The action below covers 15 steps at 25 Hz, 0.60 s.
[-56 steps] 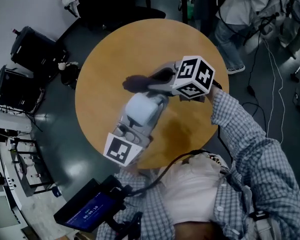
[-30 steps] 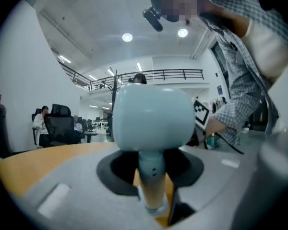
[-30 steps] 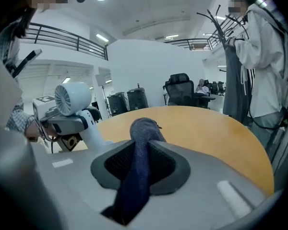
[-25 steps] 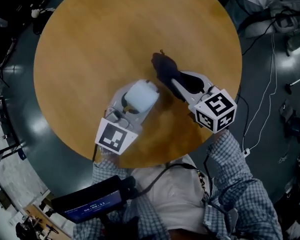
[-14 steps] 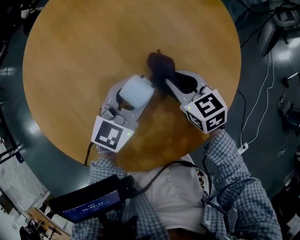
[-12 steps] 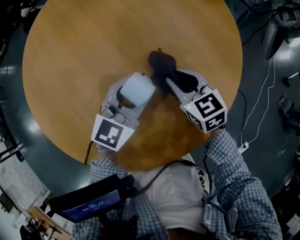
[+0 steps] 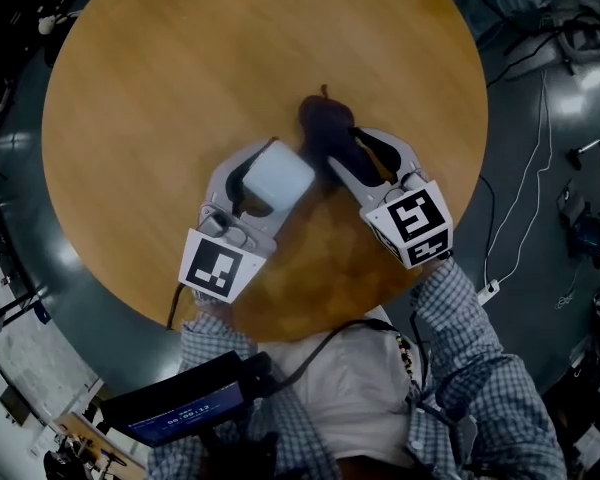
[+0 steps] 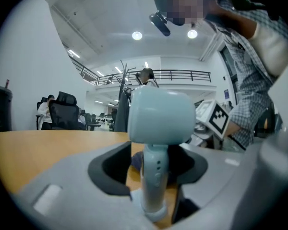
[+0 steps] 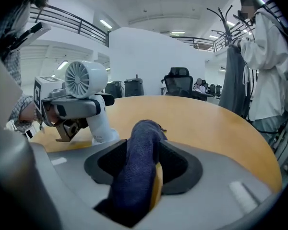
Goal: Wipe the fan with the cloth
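A small pale fan (image 7: pixel 280 176) stands upright on its base on the round wooden table (image 7: pixel 180 68). My left gripper (image 7: pixel 277 173) is open around it; its jaws have just been opening, and the fan's stem (image 8: pixel 153 176) stands free between them with a gap on each side. The dark blue cloth (image 7: pixel 325 128) lies on the table just right of the fan. My right gripper (image 7: pixel 358 146) is open too, its jaws just opened, and the cloth (image 9: pixel 137 162) lies slack between them. The right gripper view shows the fan (image 9: pixel 86 80) at its left.
The table's near edge runs just in front of the person's body. A dark device with a lit screen (image 7: pixel 180 408) hangs at the waist. Cables (image 7: pixel 525 168) trail on the floor at right. Office chairs (image 9: pixel 177 83) and a person in a white jacket (image 9: pixel 269 56) are beyond the table.
Both pairs of jaws have spread wider. The fan and the cloth, gripped a second ago, now sit loose between them on the table. Earlier the cloth was held against the fan.
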Each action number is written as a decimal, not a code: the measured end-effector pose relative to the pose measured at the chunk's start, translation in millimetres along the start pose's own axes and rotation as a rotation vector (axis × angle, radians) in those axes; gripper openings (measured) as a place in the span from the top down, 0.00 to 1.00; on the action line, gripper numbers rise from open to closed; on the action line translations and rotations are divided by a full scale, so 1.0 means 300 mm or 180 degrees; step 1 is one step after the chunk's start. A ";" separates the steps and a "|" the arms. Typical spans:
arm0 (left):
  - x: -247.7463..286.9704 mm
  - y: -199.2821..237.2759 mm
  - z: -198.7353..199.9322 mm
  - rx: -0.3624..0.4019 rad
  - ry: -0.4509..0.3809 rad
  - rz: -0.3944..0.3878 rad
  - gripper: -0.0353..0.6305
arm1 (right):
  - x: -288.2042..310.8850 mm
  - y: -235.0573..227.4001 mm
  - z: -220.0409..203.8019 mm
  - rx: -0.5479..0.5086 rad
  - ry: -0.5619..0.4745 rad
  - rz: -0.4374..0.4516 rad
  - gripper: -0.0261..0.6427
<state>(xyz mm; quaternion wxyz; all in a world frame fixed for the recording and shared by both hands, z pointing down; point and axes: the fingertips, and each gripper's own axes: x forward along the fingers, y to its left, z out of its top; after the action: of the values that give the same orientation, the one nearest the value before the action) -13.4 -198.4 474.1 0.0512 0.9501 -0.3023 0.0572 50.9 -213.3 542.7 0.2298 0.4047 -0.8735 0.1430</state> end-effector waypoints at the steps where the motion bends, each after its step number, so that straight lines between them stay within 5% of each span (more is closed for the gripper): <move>1: 0.000 -0.002 0.000 0.0013 0.0011 -0.0002 0.63 | -0.007 -0.006 0.003 0.0025 -0.0035 -0.0015 0.65; 11: -0.065 -0.009 -0.037 0.0054 0.0171 0.0105 0.61 | -0.087 -0.050 0.052 0.0088 -0.0212 -0.0221 0.63; 15: -0.141 -0.012 -0.024 0.0048 0.0224 0.0159 0.62 | -0.169 -0.077 0.094 0.0306 -0.0447 -0.0443 0.75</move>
<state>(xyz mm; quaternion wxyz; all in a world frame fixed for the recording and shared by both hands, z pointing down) -46.3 -170.4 475.1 0.0532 0.9401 -0.3235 0.0941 89.4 -207.6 493.8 0.1578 0.4840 -0.8493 0.1398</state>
